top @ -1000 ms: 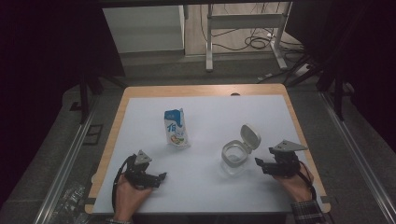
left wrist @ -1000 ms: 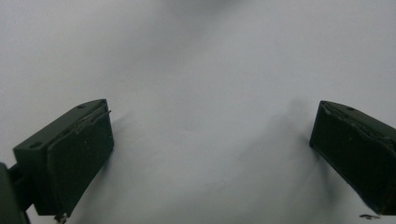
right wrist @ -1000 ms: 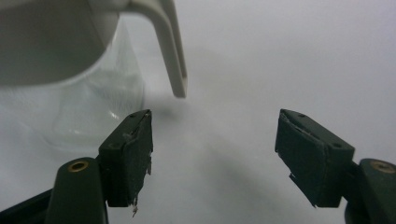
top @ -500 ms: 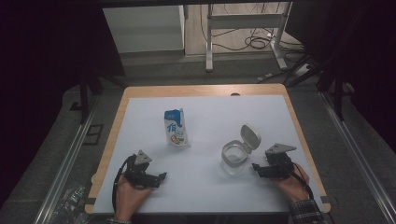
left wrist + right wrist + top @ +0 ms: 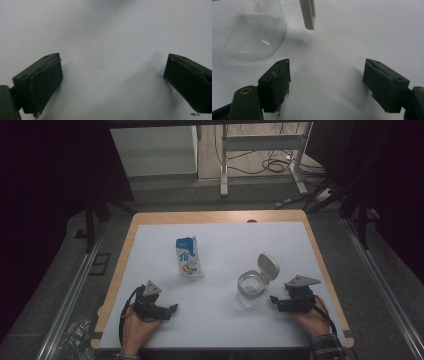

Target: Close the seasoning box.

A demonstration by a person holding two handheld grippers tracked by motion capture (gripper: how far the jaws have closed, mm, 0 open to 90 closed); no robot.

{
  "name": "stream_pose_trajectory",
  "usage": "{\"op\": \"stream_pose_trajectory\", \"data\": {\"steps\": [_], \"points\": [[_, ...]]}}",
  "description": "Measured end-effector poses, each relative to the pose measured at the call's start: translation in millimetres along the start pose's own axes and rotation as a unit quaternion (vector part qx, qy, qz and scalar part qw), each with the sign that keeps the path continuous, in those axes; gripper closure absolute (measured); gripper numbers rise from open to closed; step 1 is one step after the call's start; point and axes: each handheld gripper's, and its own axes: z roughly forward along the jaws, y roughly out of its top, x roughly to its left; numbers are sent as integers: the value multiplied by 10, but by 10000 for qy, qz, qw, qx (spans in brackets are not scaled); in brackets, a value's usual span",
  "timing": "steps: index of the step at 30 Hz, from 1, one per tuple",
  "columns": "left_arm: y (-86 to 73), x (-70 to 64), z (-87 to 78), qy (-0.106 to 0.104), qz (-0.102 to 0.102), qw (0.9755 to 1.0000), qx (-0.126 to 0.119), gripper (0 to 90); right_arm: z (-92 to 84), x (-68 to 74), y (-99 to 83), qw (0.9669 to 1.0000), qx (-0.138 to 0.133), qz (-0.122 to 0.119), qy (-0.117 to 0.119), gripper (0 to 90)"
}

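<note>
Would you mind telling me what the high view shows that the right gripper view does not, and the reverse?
High view alone: the blue and white carton standing mid-table, the left gripper near the table's front-left, and both hands. Right gripper view alone: the white powder inside the clear jar and the wide gap between that gripper's black jaws, nothing in it. Shared: the clear jar, its hinged white lid flipped open, the right gripper and the white table cover.

Right gripper [image 5: 274,301] nearer the jar [image 5: 250,289] (perhaps slightly lower), jaws apart.
</note>
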Motion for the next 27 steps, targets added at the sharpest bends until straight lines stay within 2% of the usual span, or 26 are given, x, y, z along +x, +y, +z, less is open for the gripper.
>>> {"op": "stream_pose_trajectory", "data": {"steps": [3, 6, 13, 16, 21, 27], "points": [[-1, 10, -6, -22, -1, 10000, -28, 34, 1, 1, 0, 10000, 0, -4, -4, 220], [-3, 42, -25, -157, -79, 9998, -119, 50, 1, 1, 0, 10000, 1, -3, -7, 218], [74, 75, -50, -158, 74, 9997, -183, 50, 2, 1, 0, 10000, 1, -6, -9, 216], [141, 95, -64, -275, 81, 9990, -347, 53, 2, 1, 0, 10000, 2, -6, -10, 215], [219, 121, -72, -340, 144, 9984, -439, 86, 3, 1, 0, 10000, 3, -5, -11, 214], [308, 168, -97, -535, 149, 9964, -635, 122, 3, 0, 0, 10000, 3, -2, -11, 213]]}}
